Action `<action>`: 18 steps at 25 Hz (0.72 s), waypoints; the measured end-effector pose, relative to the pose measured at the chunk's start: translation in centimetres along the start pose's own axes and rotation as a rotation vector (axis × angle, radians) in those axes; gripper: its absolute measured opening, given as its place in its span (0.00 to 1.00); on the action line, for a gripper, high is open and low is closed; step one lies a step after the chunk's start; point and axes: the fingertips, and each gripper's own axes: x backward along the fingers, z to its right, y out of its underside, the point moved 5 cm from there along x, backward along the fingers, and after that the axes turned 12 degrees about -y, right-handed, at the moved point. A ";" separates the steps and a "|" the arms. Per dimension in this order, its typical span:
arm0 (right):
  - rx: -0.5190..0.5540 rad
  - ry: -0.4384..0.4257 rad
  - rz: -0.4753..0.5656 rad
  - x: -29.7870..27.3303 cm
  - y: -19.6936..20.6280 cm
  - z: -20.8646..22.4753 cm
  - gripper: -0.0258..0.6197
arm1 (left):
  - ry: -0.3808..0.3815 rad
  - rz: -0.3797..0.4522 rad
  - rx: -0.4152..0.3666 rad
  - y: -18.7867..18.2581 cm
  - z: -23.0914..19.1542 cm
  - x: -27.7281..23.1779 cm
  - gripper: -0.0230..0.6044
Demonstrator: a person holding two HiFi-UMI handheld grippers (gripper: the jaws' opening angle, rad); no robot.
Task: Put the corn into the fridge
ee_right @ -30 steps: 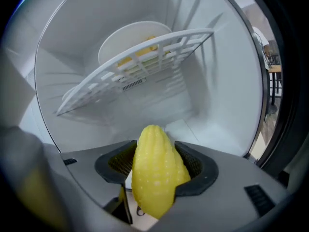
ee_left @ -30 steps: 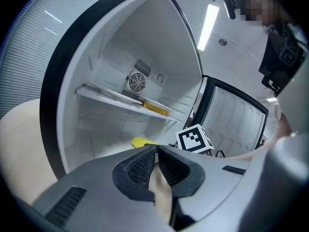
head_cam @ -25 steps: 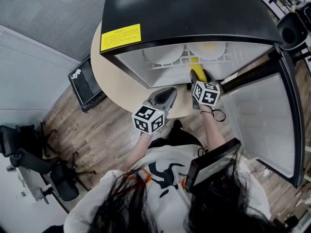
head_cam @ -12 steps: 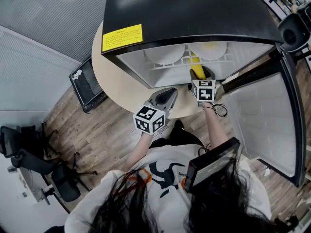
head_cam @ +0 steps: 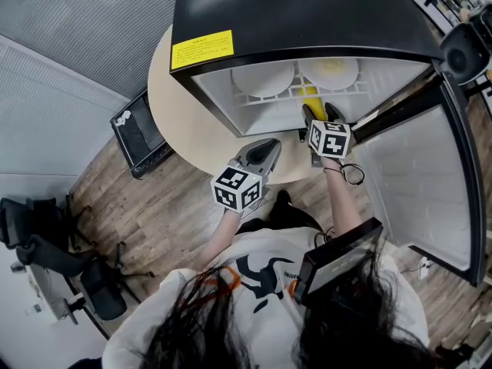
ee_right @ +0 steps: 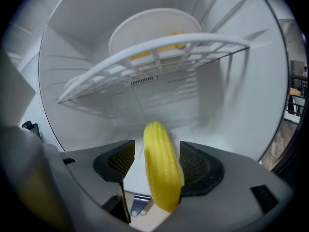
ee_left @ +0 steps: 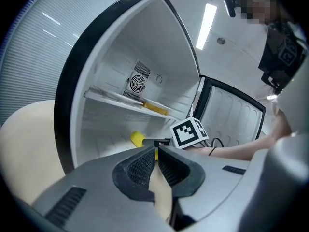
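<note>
Release step: right claw [ee_right: 155, 159] opening, corn [ee_right: 161, 178] between jaws, inside fridge [head_cam: 307, 21] under wire shelf [ee_right: 159, 57]. Left claw [ee_left: 155, 166] pressed together, empty, outside fridge. Next: back right claw out without dragging corn.

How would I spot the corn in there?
Look inside the open fridge, below its white shelf. The corn is the ribbed yellow cob between the opening jaws of the right gripper; the other yellow thing sits above, on a plate.
</note>
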 end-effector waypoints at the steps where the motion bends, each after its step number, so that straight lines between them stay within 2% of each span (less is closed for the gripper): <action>1: -0.007 -0.001 0.011 0.5 -0.2 -0.3 0.47 | -0.001 0.001 0.000 0.0 0.0 0.2 0.09; 7: 0.011 0.001 0.071 4.2 -0.9 -2.7 0.47 | 0.000 0.013 -0.002 0.2 0.1 1.6 0.09; 13: -0.037 -0.055 0.148 7.8 -1.2 -6.3 0.46 | 0.017 0.025 -0.009 0.4 0.6 3.1 0.09; 18: -0.089 -0.094 0.199 10.6 -0.6 -9.7 0.40 | 0.038 0.045 -0.020 0.6 1.4 5.1 0.09</action>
